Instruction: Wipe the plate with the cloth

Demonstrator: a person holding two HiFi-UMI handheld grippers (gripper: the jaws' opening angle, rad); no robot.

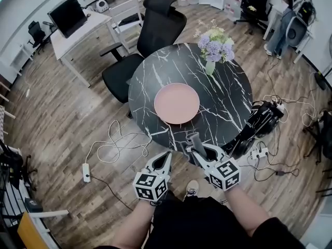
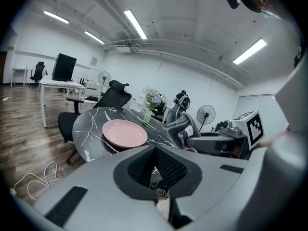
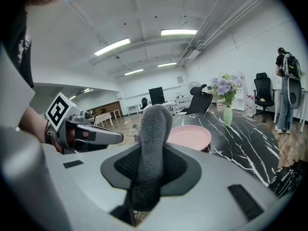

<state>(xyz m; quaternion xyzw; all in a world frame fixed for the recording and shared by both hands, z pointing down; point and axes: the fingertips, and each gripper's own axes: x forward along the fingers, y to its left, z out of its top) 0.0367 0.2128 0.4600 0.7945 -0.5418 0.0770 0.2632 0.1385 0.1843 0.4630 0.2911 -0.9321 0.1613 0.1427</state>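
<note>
A pink plate [image 1: 177, 103] lies near the front of a round black marble table [image 1: 233, 95]; it also shows in the left gripper view as the plate [image 2: 124, 133] and in the right gripper view as the plate [image 3: 190, 136]. My right gripper [image 1: 195, 143] is shut on a grey cloth [image 3: 151, 153], which sticks up between the jaws; the cloth [image 1: 194, 141] hangs just short of the table's near edge. My left gripper [image 1: 165, 158] is shut with nothing in it, held off the table's near edge, left of the right gripper [image 2: 219, 141].
A vase of purple and white flowers [image 1: 214, 48] stands at the table's far side. A black office chair [image 1: 148, 40] sits behind the table. Cables and a power strip [image 1: 86, 172] lie on the wooden floor at the left; more cables and bags [image 1: 264, 118] lie at the right.
</note>
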